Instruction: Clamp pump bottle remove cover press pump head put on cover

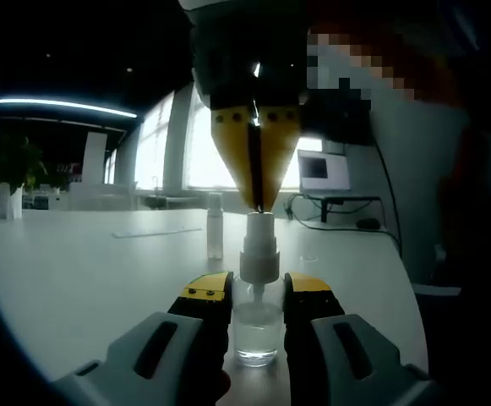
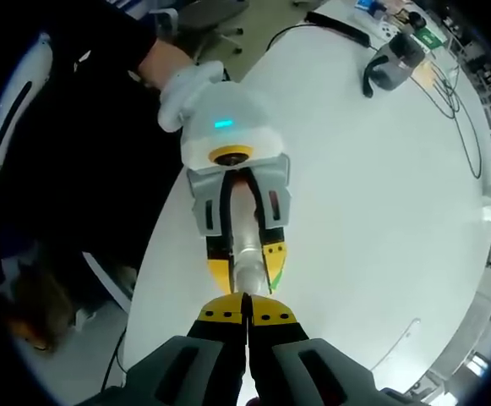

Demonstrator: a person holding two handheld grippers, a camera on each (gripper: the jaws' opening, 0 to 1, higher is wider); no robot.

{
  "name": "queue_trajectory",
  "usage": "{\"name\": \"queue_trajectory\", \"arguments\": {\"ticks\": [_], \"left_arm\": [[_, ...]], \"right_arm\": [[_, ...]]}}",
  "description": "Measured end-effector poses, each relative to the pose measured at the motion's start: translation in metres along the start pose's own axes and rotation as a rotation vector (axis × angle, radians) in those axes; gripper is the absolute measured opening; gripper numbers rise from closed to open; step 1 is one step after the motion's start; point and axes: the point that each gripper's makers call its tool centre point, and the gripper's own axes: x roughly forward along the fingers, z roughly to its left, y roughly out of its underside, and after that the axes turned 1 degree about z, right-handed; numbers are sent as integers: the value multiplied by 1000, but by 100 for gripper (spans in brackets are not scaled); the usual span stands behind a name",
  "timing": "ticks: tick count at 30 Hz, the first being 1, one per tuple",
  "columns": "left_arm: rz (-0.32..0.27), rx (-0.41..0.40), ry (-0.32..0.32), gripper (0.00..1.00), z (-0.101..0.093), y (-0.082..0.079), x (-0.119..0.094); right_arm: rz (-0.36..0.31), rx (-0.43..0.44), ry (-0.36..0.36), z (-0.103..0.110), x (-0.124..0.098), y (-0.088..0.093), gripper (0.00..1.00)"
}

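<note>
A clear pump bottle [image 1: 256, 331] stands upright on the white table [image 1: 76, 271], and my left gripper [image 1: 258, 289] is shut on its body just below the white pump head [image 1: 259, 241]. My right gripper [image 1: 258, 201] comes down from above with its yellow jaws shut, and their tips rest on top of the pump head. The clear cover [image 1: 215, 225] stands by itself on the table behind the bottle, to its left. In the right gripper view, my right gripper [image 2: 247, 316] points straight down at the bottle [image 2: 245, 254], which sits between the left gripper's yellow fingertips [image 2: 220, 272].
A monitor [image 1: 323, 169] and cables [image 1: 372, 222] sit at the table's far right. A grey device [image 2: 393, 63] with cords lies far across the table. The table's curved edge [image 2: 156, 245] runs close to the bottle, with a person's gloved hand [image 2: 186, 85] beyond it.
</note>
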Motion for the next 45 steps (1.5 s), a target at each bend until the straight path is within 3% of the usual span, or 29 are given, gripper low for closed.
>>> {"name": "queue_trajectory", "arguments": {"ticks": [12, 45], "left_arm": [[0, 0, 0, 15, 2, 0, 0], [0, -2, 1, 15, 1, 0, 0]], "right_arm": [[-13, -8, 16, 10, 2, -2, 0], [-20, -9, 22, 8, 2, -2, 0]]}}
